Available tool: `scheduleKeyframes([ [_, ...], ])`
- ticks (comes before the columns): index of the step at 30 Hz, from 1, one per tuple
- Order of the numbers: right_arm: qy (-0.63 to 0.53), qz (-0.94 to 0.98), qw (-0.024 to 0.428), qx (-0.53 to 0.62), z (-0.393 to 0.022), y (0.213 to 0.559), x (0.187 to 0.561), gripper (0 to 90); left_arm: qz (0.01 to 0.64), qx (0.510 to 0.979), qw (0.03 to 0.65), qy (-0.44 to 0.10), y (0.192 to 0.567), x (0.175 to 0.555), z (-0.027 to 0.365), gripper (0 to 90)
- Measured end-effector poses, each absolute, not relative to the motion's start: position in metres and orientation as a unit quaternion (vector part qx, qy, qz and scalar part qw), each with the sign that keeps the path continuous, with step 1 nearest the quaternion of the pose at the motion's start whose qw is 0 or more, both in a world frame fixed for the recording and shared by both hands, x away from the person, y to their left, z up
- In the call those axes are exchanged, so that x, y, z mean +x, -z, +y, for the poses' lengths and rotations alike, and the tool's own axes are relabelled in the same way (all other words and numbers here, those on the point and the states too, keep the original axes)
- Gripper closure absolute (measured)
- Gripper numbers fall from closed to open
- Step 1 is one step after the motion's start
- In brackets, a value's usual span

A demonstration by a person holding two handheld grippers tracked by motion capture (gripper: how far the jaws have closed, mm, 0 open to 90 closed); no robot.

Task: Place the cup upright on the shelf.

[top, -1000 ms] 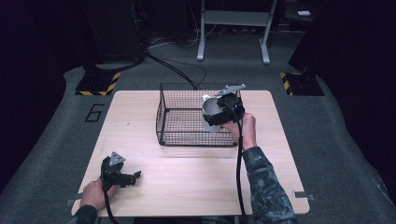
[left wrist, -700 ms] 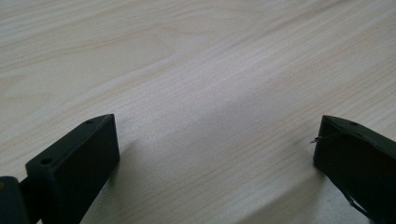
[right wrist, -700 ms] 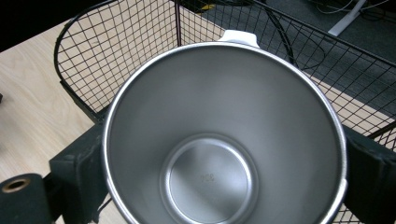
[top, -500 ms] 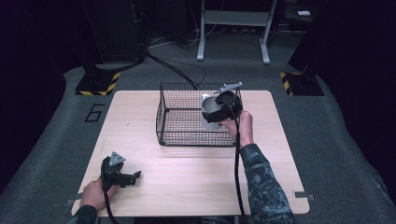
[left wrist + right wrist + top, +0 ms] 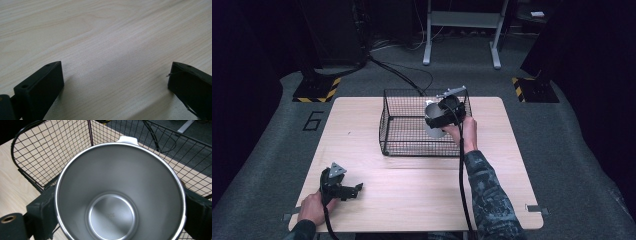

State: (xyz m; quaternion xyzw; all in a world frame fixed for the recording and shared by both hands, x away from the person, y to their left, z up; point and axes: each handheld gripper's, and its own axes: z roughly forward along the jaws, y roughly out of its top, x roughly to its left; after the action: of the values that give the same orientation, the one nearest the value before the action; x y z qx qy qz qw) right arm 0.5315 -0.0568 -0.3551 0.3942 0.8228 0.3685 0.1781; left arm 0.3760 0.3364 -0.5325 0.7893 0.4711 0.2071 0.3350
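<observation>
The right gripper (image 5: 438, 120) has its fingers (image 5: 41, 206) closed on the two sides of a steel cup (image 5: 120, 192), holding it by the outer wall just below the rim. The cup is upright and empty, its polished inside and round bottom open to the right gripper view. A small white tab (image 5: 128, 139) shows at the far edge of its rim. In the high view the cup (image 5: 432, 129) sits inside a black wire basket (image 5: 402, 145), toward the basket's right side, with the gripper above it and the person's right hand (image 5: 467, 132) reaching over the near right edge. The basket stands at the far middle of the pale wooden surface (image 5: 422, 195).

The left gripper (image 5: 343, 189) rests near the left front corner of the surface, well apart from the basket, held by the person's left hand (image 5: 312, 209). Its fingers (image 5: 40, 87) are spread wide with bare wood between them, holding nothing.
</observation>
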Motion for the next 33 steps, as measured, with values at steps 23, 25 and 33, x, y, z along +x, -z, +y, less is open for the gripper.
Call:
scheduleKeyframes([
  [23, -0.348, 0.822, 0.148, 0.427, -0.046, 0.389, 0.562, 6.3, 0.471, 0.789, 0.336, -0.207, 0.533, 0.376, 0.336, 0.1],
  [25, -0.345, 0.822, 0.146, 0.429, -0.045, 0.392, 0.564, 6.3, 0.471, 0.789, 0.336, -0.207, 0.533, 0.376, 0.336, 0.1],
  [33, -0.334, 0.825, 0.136, 0.435, -0.042, 0.403, 0.569, 6.3, 0.471, 0.789, 0.336, -0.207, 0.533, 0.376, 0.336, 0.1],
])
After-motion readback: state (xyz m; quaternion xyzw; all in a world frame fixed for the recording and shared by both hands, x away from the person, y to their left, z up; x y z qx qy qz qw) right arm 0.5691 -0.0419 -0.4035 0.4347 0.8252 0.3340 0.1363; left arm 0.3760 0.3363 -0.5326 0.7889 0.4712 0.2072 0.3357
